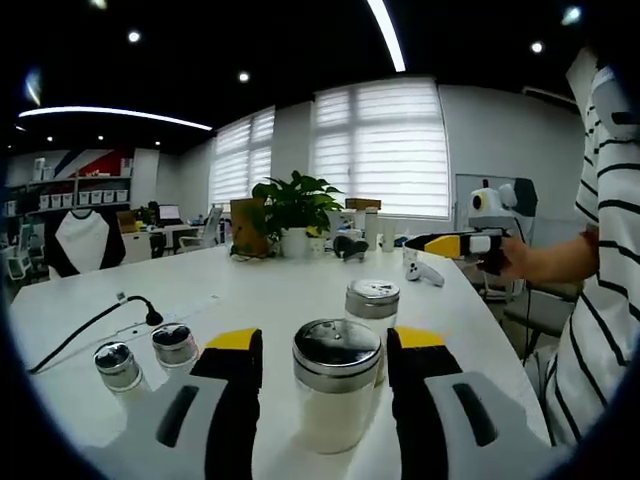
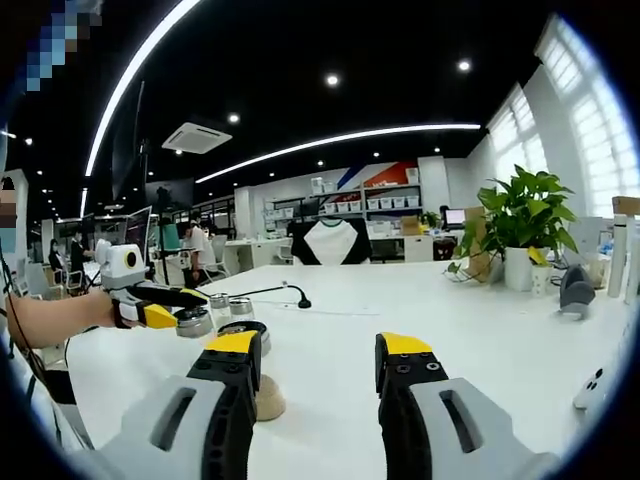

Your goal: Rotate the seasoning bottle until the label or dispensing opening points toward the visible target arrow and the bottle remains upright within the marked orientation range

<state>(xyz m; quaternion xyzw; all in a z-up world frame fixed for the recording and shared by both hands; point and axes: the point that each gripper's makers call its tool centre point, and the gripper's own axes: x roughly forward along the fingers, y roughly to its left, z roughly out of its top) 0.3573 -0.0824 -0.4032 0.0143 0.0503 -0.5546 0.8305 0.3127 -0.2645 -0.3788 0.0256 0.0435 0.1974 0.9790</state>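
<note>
No legible label on seasoning bottle between open left claw jaws.

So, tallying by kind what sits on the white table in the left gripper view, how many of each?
Large seasoning bottles with metal lids: 2
Small shakers with metal lids: 2
Potted plants: 1
Black cables: 1
Total: 6, leaving out the small clutter beside the plant, too far to sort.

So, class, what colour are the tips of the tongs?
Yellow tips over black pads, clearest in the left gripper view.
</note>
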